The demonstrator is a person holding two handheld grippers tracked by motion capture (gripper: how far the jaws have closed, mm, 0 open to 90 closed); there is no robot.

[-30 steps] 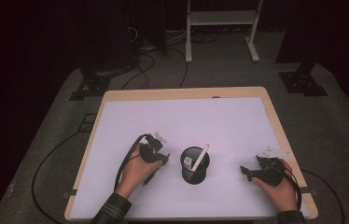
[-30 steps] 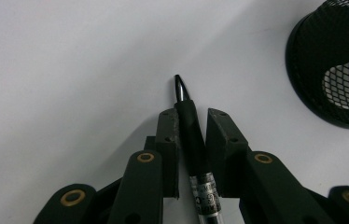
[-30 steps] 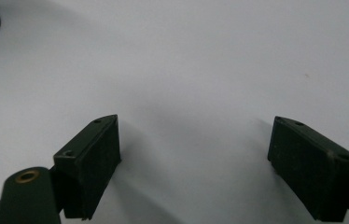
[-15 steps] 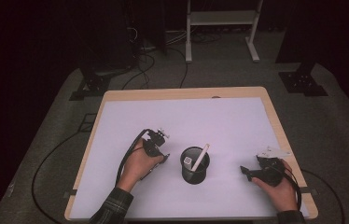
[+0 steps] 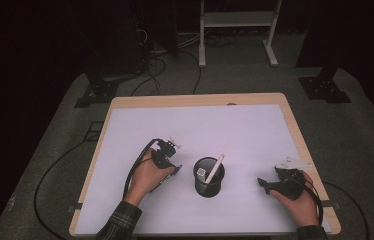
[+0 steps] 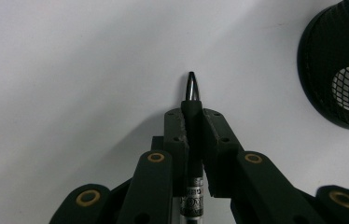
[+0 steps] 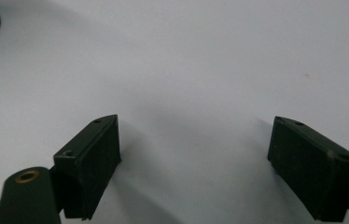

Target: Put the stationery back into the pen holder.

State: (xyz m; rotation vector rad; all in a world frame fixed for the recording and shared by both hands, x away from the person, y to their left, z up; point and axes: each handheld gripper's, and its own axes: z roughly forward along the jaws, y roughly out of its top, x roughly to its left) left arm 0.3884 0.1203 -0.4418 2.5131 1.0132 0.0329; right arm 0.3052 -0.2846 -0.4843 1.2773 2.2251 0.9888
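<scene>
Beside the black mesh cup, the left hand-held gripper clamped a black pen, apparently awaiting cupping; the right hand-held gripper gaped empty.

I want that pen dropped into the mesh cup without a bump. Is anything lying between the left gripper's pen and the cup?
Nothing visible does. The left gripper is shut on the pen, and bare white table separates it from the mesh cup, which already holds a white stick.
</scene>
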